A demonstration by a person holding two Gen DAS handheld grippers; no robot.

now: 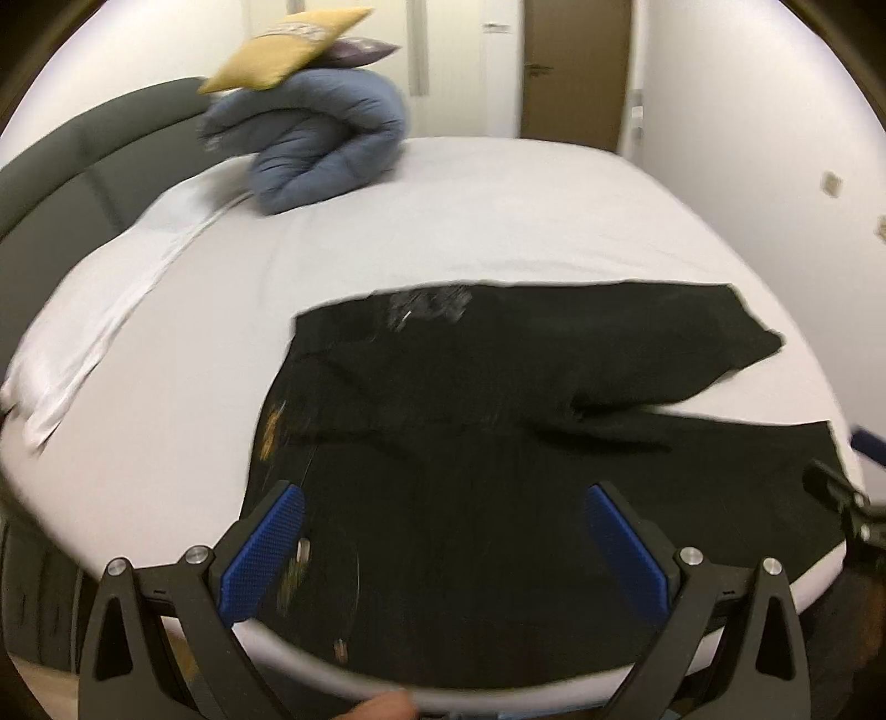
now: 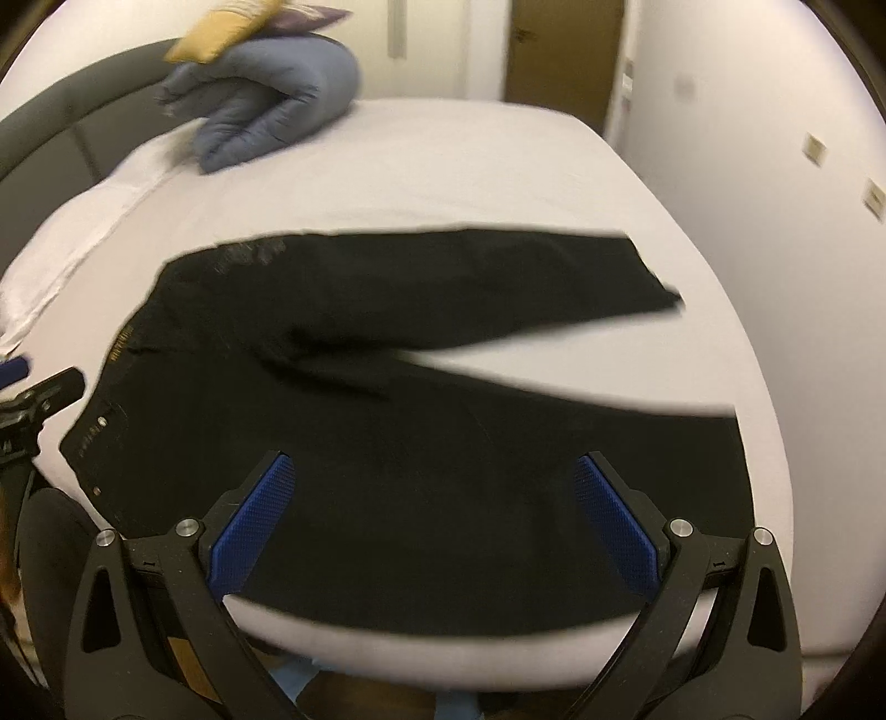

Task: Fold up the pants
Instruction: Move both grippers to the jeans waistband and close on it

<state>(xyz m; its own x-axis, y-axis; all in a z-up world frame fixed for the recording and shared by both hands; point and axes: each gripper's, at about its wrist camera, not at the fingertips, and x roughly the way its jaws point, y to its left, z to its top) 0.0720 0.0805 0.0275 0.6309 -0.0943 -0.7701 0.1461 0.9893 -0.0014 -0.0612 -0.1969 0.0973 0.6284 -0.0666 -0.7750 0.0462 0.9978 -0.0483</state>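
Black pants (image 1: 470,421) (image 2: 387,399) lie spread flat on the white bed (image 1: 443,210) (image 2: 454,166), waistband to the left, the two legs splayed apart to the right. My left gripper (image 1: 443,498) hovers open above the near leg close to the waistband, nothing between its blue pads (image 1: 266,543). My right gripper (image 2: 432,471) is also open above the near leg, further toward the middle. The right gripper's tip (image 1: 836,493) shows at the right edge of the left wrist view, and the left gripper's tip (image 2: 44,393) at the left edge of the right wrist view.
A rolled blue duvet (image 1: 326,149) (image 2: 266,105) with a yellow cushion (image 1: 282,50) on top sits at the far left by the dark headboard (image 1: 83,149). A folded white sheet (image 1: 111,299) lies along the left. A brown door (image 1: 576,72) and white walls stand behind.
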